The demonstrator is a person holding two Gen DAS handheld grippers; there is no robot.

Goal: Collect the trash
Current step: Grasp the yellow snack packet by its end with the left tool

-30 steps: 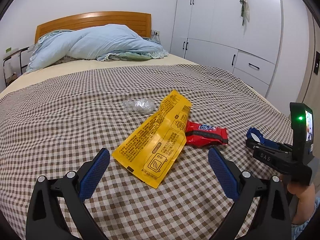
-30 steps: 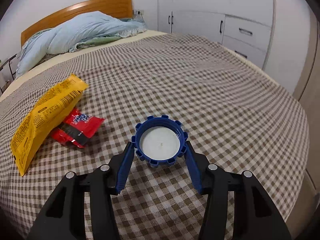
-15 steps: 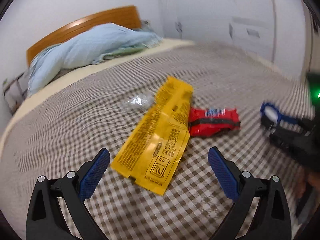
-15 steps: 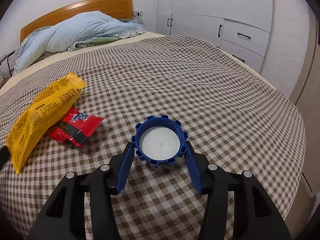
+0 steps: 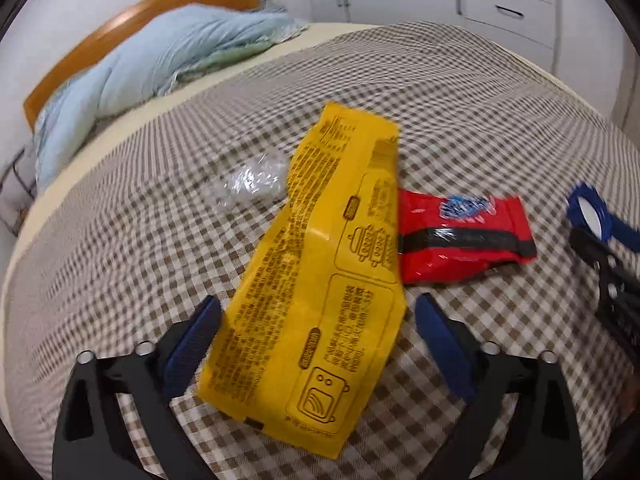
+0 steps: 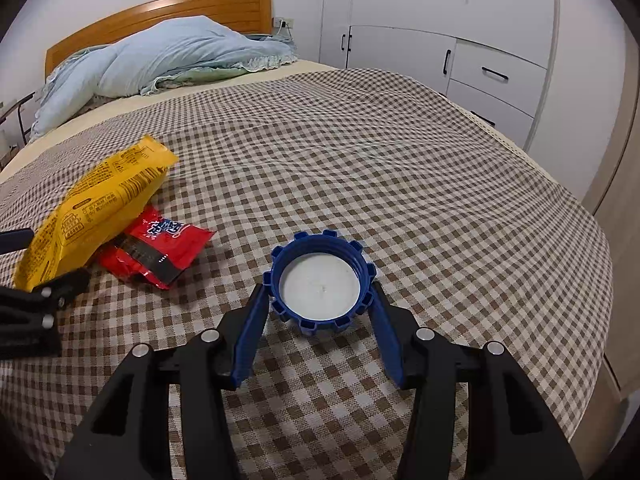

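Your closing left gripper may crumple the yellow wrapper and slip off, while your right gripper pinches the blue cap.

Yellow wrapper, red packet, blue cap, brown-checked bedspread

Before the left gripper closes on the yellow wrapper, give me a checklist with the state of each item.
1. Yellow wrapper lies between the left gripper fingers: ok; jaws are closing, pads not yet pressing.
2. Red wrapper clear of the left fingers: ok, though its left end is tucked under the yellow one and may drag along.
3. Clear plastic scrap out of the way: ok, it lies beyond, beside the yellow wrapper's far edge.
4. Right gripper secure on the blue cap: ok, pads on both sides.
5. Checked bedspread not bunched into the jaws: cannot tell.
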